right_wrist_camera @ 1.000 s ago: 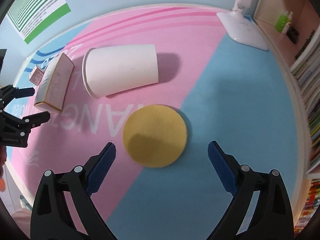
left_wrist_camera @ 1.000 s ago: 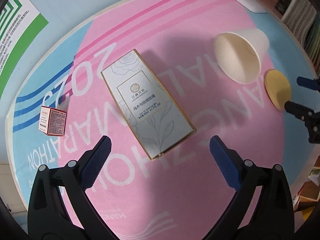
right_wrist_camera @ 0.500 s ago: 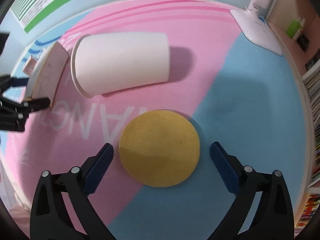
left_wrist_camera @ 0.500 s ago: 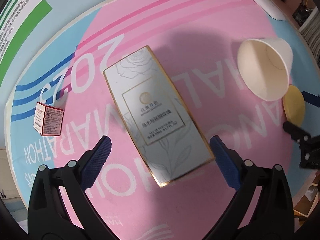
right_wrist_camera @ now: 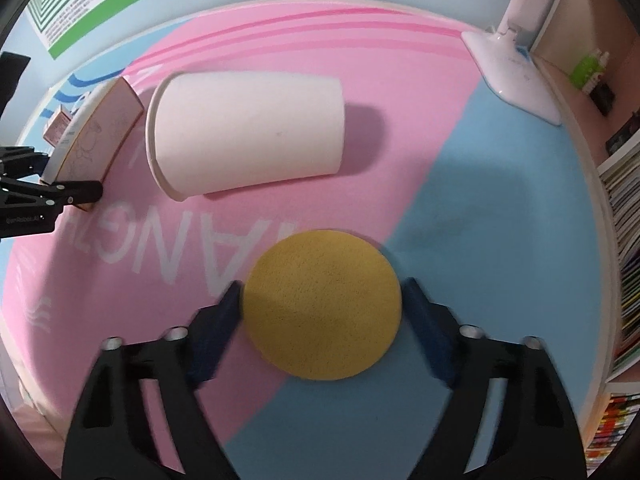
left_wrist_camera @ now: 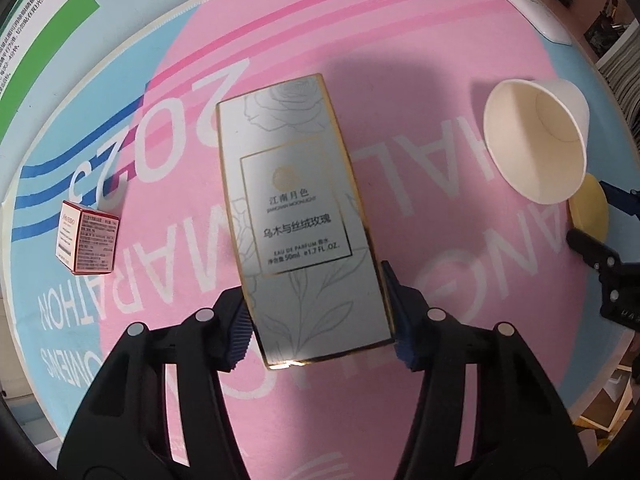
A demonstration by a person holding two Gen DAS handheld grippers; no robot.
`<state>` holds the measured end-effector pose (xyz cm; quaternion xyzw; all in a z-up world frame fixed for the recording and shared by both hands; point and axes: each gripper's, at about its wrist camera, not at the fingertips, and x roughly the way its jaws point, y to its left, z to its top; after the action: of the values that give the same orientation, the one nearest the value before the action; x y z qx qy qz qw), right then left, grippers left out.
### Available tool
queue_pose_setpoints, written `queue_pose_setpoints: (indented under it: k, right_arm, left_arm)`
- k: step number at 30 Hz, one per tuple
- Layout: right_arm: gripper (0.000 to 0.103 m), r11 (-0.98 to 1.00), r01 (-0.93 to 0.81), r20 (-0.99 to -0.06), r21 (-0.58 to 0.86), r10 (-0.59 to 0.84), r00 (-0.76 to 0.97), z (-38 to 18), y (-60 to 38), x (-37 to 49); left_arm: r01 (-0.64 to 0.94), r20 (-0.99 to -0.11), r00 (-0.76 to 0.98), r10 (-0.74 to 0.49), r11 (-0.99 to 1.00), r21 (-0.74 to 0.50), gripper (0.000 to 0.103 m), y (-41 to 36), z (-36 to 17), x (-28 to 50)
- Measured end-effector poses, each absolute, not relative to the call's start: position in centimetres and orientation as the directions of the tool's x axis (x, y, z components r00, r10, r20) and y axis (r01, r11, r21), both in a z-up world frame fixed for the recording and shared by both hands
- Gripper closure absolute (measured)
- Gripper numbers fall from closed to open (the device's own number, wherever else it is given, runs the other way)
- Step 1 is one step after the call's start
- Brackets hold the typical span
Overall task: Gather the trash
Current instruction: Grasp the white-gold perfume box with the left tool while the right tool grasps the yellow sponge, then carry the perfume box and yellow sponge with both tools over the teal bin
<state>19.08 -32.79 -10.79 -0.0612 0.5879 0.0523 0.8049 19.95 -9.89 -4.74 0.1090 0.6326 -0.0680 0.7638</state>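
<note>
Since the earlier frame, both grippers have been lowered and narrowed around their targets. On the left gripper (left_wrist_camera: 318,316) the jaws are closing, and the near end of the perfume box (left_wrist_camera: 296,208) is flanked by pads that look pressed against its sides. On the right gripper (right_wrist_camera: 322,320) the jaws are closing around the yellow disc (right_wrist_camera: 322,306), with thin gaps seen. Between box and disc a paper cup (right_wrist_camera: 248,134) is lying tipped on the mat (right_wrist_camera: 500,208)
</note>
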Motion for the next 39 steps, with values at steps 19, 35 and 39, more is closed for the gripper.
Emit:
queue_pose_setpoints:
  k: [19,35,39]
  right_arm:
    - [0.026,1.0,0.015,-0.934,-0.019,-0.023,0.355,-6.6,-32.3,12.6]
    - [0.026,0.98,0.192,-0.908,-0.048,-0.123,0.401,-4.6,-26.6,5.1]
    - [0.026,0.969,0.243,-0.906,-0.048,-0.144,0.397,-4.5,-25.4,2.8]
  left_arm:
    - [0.406,-0.959,0.28,-0.037,0.91,0.083,0.055,-7.2,-1.5,12.7]
    - [0.615,-0.943,0.302,-0.136,0.784,0.084,0.056,-6.4,0.6,7.9]
    - [0.673,-0.941,0.297,-0.165,0.735,0.083,0.056,-6.7,1.1,6.3]
